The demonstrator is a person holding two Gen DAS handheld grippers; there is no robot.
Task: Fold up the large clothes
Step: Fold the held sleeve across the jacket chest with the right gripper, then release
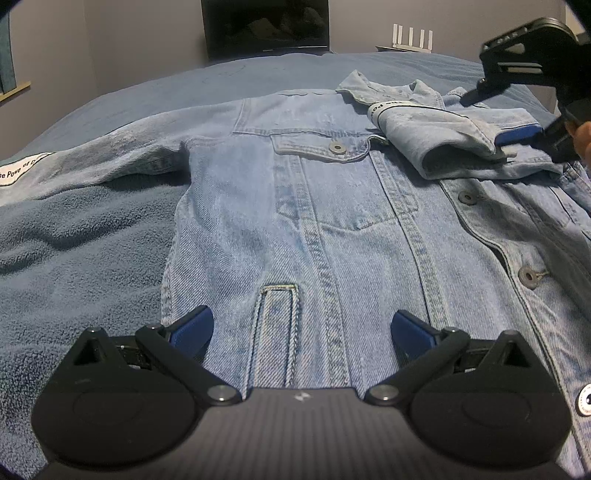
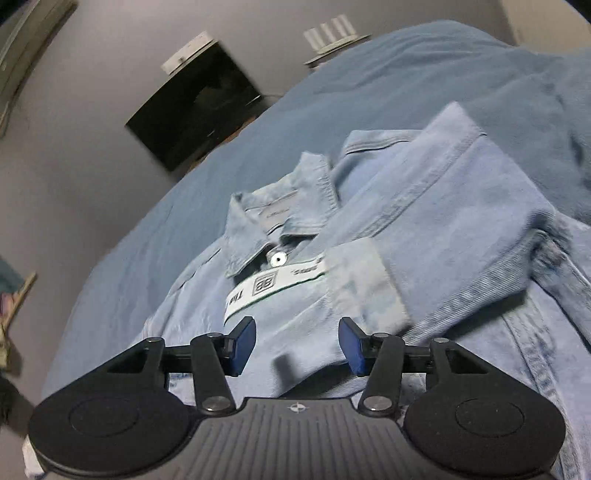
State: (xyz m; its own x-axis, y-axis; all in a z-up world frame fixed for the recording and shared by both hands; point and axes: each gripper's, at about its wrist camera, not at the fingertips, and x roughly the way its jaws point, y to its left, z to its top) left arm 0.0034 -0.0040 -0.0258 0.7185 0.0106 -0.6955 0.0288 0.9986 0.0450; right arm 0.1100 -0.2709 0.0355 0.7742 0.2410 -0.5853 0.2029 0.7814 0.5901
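A light blue denim jacket lies front up on a blue blanket, collar at the far end. One sleeve is folded across its chest; the other sleeve stretches out left. My left gripper is open and empty, just above the jacket's lower front. My right gripper is open over the folded sleeve's cuff, holding nothing. It also shows in the left wrist view, beside that sleeve's cuff end. The collar lies beyond the cuff.
The blanket covers the whole bed. A dark screen and a white router stand against the grey wall behind the bed. A shelf edge is at far left.
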